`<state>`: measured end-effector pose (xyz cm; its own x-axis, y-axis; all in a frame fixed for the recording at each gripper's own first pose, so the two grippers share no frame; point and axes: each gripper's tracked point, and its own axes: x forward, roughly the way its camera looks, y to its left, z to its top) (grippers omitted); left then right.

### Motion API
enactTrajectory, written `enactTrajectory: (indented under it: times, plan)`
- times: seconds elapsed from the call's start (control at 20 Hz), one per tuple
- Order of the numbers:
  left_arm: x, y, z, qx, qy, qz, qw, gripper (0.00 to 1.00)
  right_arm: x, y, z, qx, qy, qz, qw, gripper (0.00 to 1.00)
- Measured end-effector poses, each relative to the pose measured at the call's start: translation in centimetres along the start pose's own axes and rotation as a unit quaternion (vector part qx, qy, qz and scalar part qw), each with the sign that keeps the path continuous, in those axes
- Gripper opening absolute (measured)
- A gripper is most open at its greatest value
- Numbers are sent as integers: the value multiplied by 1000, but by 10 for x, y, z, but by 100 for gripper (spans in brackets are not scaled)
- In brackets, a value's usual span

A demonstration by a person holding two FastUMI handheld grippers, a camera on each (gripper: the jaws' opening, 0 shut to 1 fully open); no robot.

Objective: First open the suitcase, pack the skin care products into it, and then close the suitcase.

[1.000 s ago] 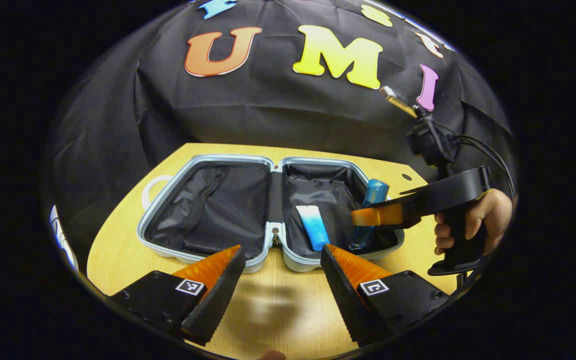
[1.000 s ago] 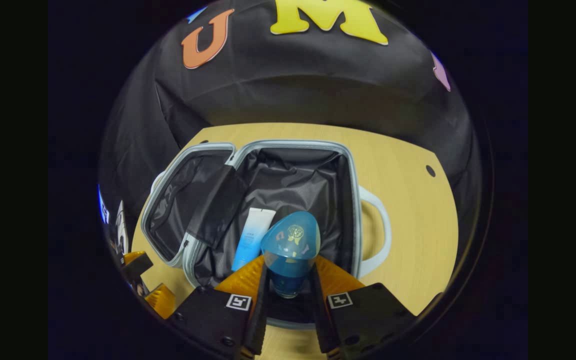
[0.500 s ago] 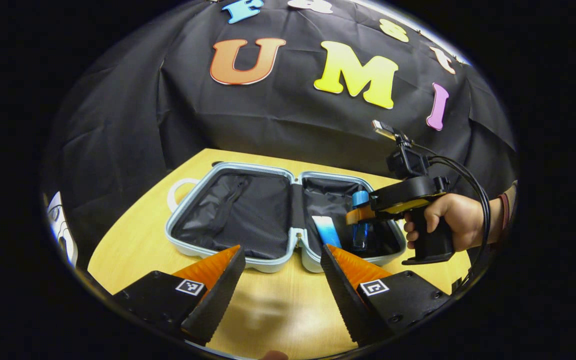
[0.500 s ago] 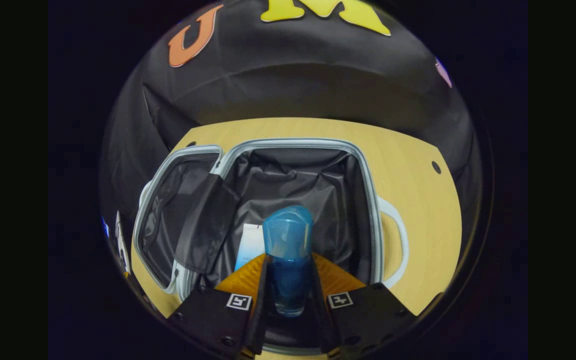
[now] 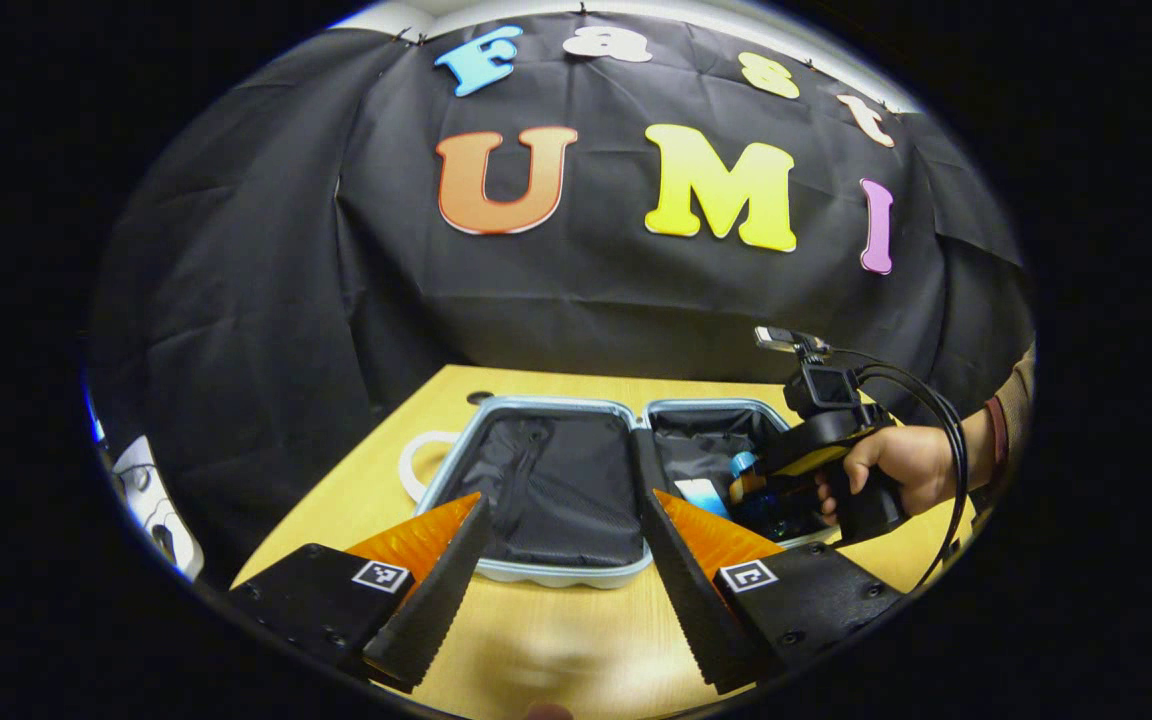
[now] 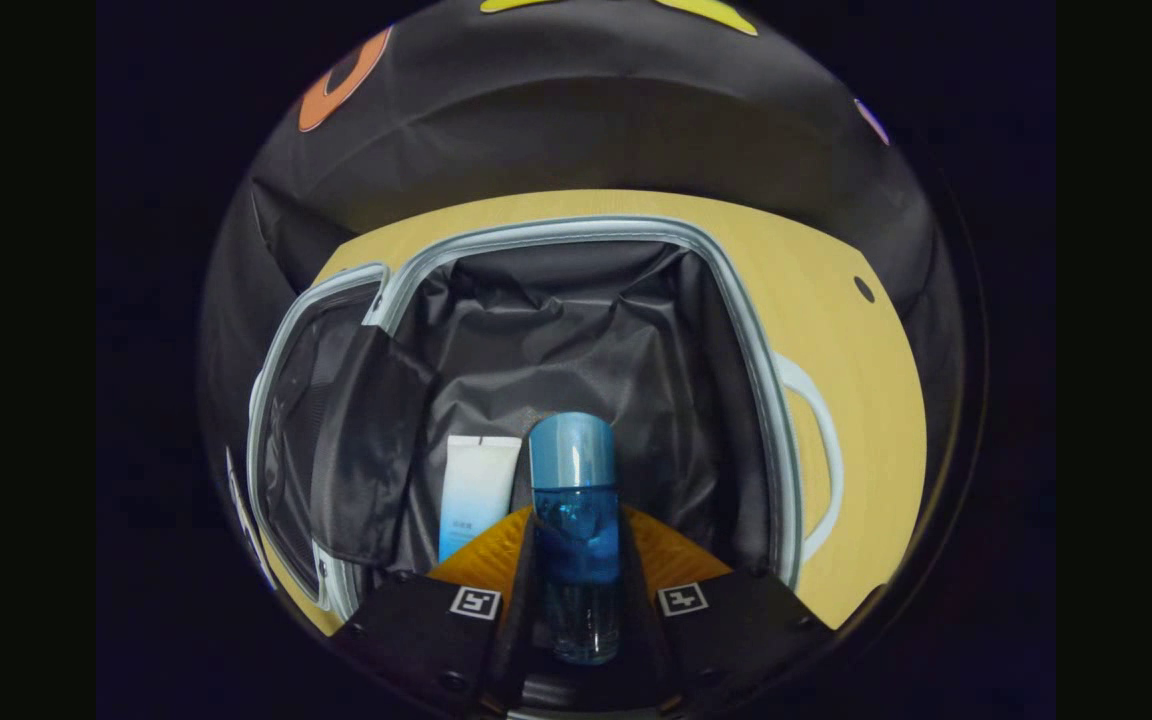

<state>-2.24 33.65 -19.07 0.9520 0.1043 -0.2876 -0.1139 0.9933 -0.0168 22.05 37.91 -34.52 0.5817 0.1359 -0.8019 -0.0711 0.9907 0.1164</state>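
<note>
Left tongs point(image 5: 561, 560): hovering spread wide and holding nothing over the near edge of the worktop point(image 5: 576, 650), probably waiting clear of the packing so they can help with the lid afterwards.
Right tongs point(image 6: 576, 590): pinching the blue bottle point(image 6: 574, 520) at its clear lower body, both fingers pressing its sides, the cap pointing away; the grip is low, likely so the bottle can be laid lengthwise inside.
Blue bottle: sitting between the fingers over the near end of the suitcase's right half, not yet released (whether its underside is touching the lining I cannot tell). Smooth, translucent, cylindrical, rounded cap.
Tube point(image 6: 474, 490): lying flat on the lining just beside the bottle, on its left in the right gripper view; soft flattened shape, white fading to blue.
Suitcase point(image 5: 536, 575): lying open flat in the middle of the worktop, two shells hinged side by side. Hard pale glossy rim, crinkled dark fabric lining, white loop handles at the outer ends.
Hand point(image 5: 896, 465): gripping the right tool's handle, cable trailing behind.
</note>
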Motion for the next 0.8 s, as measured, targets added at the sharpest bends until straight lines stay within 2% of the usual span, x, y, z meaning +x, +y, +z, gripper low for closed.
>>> enactTrajectory:
  times: [0.2, 0.35, 0.4, 0.55, 0.65, 0.8]
  plan:
    - [5, 16, 2, -20, -8, 4, 1000, 96, -12, 0, 8, -2, -21, 4, 1000, 45]
    - [19, 57, -1, -24, -10, 41, 999, 97, -43, -1, 21, 2, -65, 11, 998, 68]
    - [25, 69, -5, -31, -8, 51, 998, 96, -59, 1, 27, 4, -84, 17, 996, 72]
    - [47, 101, -20, -90, 8, 66, 994, 97, -122, 0, 41, -15, -141, 35, 989, 79]
    - [66, 129, -38, -134, 21, 80, 987, 97, -174, -10, 54, -38, -201, 35, 978, 79]
    - [93, 154, -59, -217, 30, 87, 972, 97, -232, -10, 50, -58, -235, 50, 969, 79]
